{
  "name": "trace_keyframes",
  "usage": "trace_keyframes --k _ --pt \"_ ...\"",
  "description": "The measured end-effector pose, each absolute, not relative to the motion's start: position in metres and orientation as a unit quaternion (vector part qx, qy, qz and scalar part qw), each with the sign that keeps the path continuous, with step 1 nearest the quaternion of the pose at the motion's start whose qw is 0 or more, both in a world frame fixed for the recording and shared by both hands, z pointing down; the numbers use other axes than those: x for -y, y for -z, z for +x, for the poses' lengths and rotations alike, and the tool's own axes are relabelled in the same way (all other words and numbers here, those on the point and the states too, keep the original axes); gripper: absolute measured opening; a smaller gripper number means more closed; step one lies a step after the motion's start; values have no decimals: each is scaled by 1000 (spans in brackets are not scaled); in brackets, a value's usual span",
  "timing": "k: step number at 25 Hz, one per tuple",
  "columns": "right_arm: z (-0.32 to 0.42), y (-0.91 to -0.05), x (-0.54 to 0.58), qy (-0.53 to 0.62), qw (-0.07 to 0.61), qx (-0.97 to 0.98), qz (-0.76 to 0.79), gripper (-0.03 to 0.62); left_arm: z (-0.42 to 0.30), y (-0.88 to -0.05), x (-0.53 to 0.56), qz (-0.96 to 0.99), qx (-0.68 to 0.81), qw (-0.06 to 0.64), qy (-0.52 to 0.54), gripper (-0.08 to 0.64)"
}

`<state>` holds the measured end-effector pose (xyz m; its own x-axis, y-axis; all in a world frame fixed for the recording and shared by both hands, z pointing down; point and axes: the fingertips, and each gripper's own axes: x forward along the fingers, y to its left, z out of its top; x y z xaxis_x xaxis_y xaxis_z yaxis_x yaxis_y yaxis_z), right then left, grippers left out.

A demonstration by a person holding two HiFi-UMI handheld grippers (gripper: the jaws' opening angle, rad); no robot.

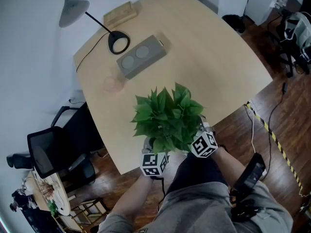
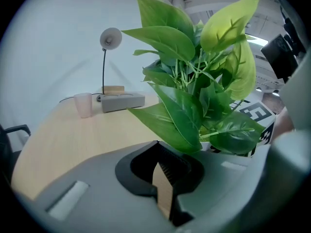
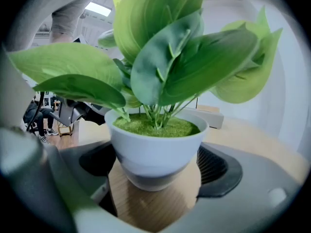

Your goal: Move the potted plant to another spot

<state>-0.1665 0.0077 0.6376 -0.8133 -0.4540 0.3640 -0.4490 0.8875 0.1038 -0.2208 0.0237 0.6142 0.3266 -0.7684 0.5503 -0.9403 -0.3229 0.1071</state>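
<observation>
A potted plant with broad green leaves stands near the front edge of the pale wooden table. In the right gripper view its white pot rests on the wood between the two black pads, and my right gripper is shut on it. My left gripper is just left of the plant, jaws shut with nothing between them. In the head view the leaves hide both sets of jaws; only the left marker cube and the right marker cube show.
Further back on the table are a grey box, a pink cup, a desk lamp and a wooden block. A black office chair stands at the left of the table. Wood floor with cables lies to the right.
</observation>
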Motion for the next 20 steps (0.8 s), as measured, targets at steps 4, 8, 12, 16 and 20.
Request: trace_keyframes --k 4,8,12,16,20 --pt "-160 -641 -13 4 202 949 240 526 -227 -614 -27 786 544 210 -207 -6" --pt "-150 -642 -18 1 214 947 241 526 -229 -611 -29 786 547 208 -199 -6" --pt "-133 -627 -24 5 225 942 247 526 -232 -606 -38 784 554 210 -186 -6" --pt "-112 -599 -30 22 237 935 262 525 -233 -595 -52 784 560 213 -164 -6" --pt "-93 -570 -33 35 238 931 275 517 -227 -582 -69 784 566 209 -147 -6"
